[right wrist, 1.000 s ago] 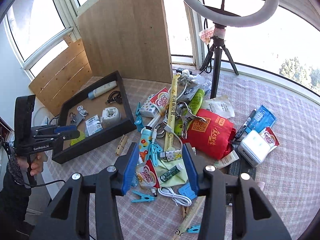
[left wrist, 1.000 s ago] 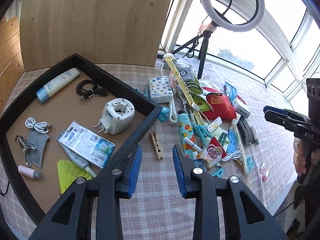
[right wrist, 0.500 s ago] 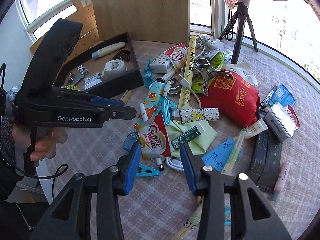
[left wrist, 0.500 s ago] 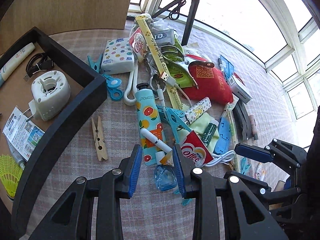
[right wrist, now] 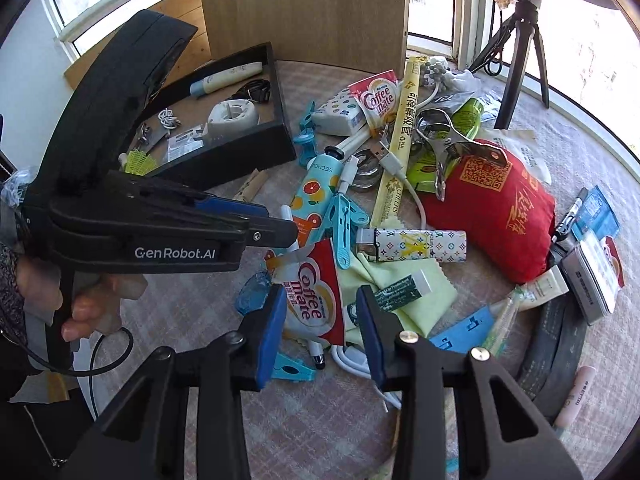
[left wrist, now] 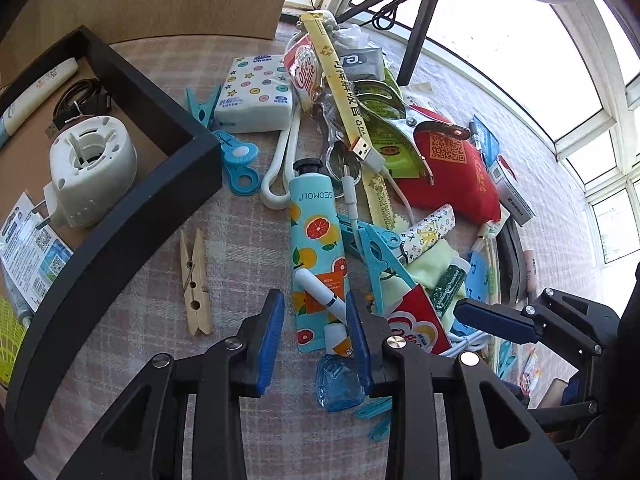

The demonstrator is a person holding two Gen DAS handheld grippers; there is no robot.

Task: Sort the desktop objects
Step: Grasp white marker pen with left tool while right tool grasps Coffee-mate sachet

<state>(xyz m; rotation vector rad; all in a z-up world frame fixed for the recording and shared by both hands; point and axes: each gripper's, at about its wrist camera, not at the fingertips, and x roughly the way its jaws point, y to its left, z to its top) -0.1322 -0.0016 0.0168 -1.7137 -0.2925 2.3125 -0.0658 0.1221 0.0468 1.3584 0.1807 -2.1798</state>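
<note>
A pile of small objects lies on the checked tablecloth. My left gripper point(left wrist: 316, 316) is open, its fingers on either side of the lower end of the fruit-print SEOMOU tube point(left wrist: 316, 240) and a white pen point(left wrist: 320, 290) lying on it. My right gripper point(right wrist: 322, 312) is open around a red Coffee mate sachet point(right wrist: 314, 296). The left gripper shows from the side in the right wrist view point(right wrist: 276, 226), above the tube point(right wrist: 316, 188). The black tray point(left wrist: 132, 208) at the left holds a white plug device point(left wrist: 90, 172).
A wooden clothespin point(left wrist: 194, 280) lies beside the tray. A small blue bottle point(left wrist: 338, 380), blue clips point(left wrist: 376, 248), a tissue pack point(left wrist: 256, 96), a red pouch point(left wrist: 456, 168), a yellow straw packet point(left wrist: 344, 84), a patterned lighter point(right wrist: 412, 244) and a green cloth point(right wrist: 400, 300) crowd the pile.
Both grippers have moved down and in toward the pile. The left one now brackets the tube's end and the right one brackets the sachet. Both stay open.
</note>
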